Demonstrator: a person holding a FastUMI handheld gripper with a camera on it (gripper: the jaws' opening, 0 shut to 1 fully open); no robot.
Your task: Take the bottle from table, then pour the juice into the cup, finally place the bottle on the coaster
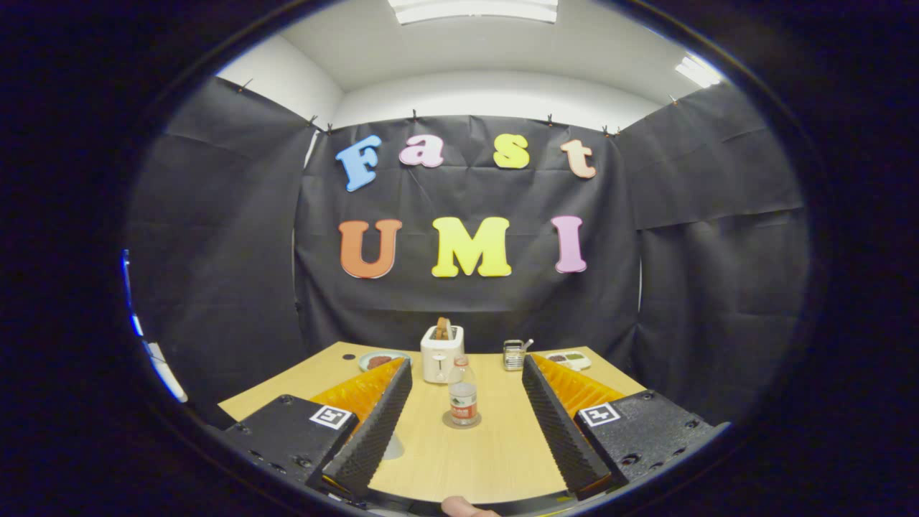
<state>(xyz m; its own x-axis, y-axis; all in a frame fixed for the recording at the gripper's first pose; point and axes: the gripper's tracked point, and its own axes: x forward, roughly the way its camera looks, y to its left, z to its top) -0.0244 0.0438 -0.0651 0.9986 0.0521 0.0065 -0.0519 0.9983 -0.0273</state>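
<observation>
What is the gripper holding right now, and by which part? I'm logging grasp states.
Nothing. The gripper is open, its fingers wide apart, and the bottle stands untouched on the coaster between them.

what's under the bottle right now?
The bottle stands upright on a round grey coaster on the wooden table, between the open gripper fingers, untouched. The coaster's centre is covered by the bottle's base.

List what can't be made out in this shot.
- Cup: mostly hidden behind the left finger of the open claw.
- Bottle: standing on the coaster; juice level too small to tell.
- Plate contents: too small, partly behind that finger.
- Tray contents: too small.
</observation>
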